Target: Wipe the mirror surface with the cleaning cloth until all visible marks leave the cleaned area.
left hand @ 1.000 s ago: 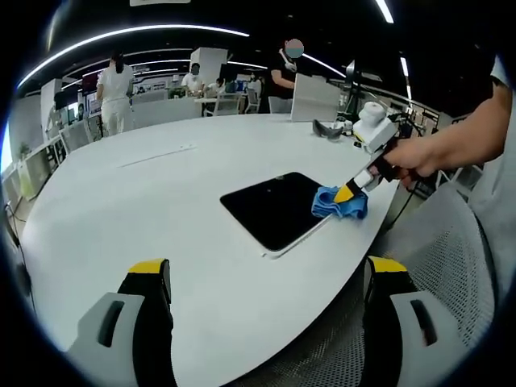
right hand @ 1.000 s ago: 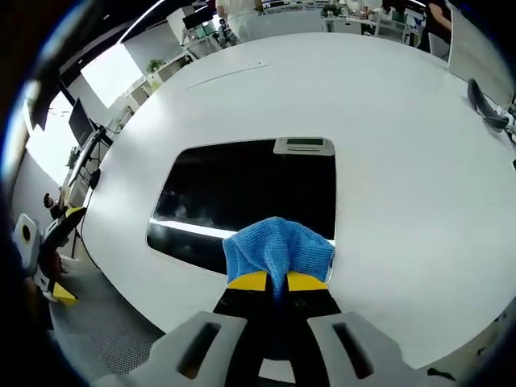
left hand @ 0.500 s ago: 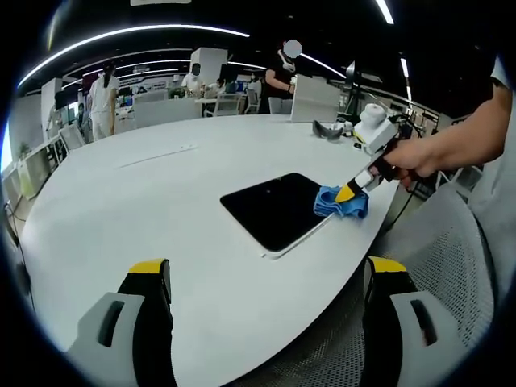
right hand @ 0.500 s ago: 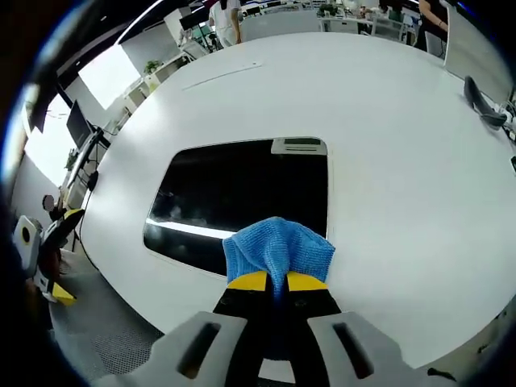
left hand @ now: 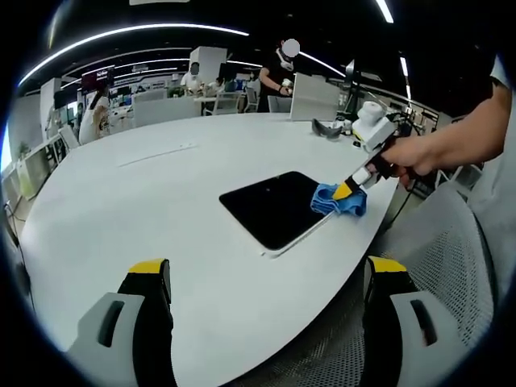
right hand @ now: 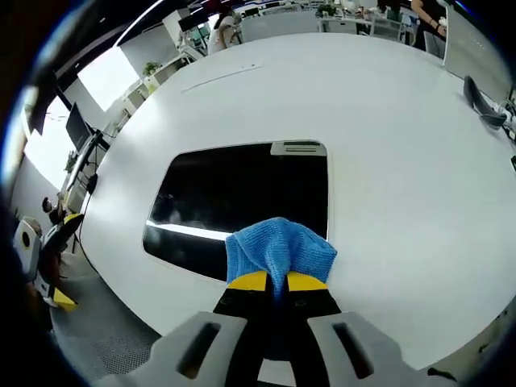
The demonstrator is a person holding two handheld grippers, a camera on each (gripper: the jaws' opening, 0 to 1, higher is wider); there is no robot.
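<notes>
Right gripper [right hand: 276, 280] clenches the blue cloth [right hand: 280, 249], its jaw tips hidden in the folds; the cloth sits on the mirror's [right hand: 242, 197] near right corner, covering it. Left gripper [left hand: 266, 270] hangs released over the table [left hand: 161, 193] edge, well short of the mirror [left hand: 274, 208]. Marks are hard to make out on the dark glass.

Long ceiling lights [left hand: 145, 32] are shining brightly on my white surface [left hand: 161, 210]; everything is looking sharp, but bending round at the edges.
</notes>
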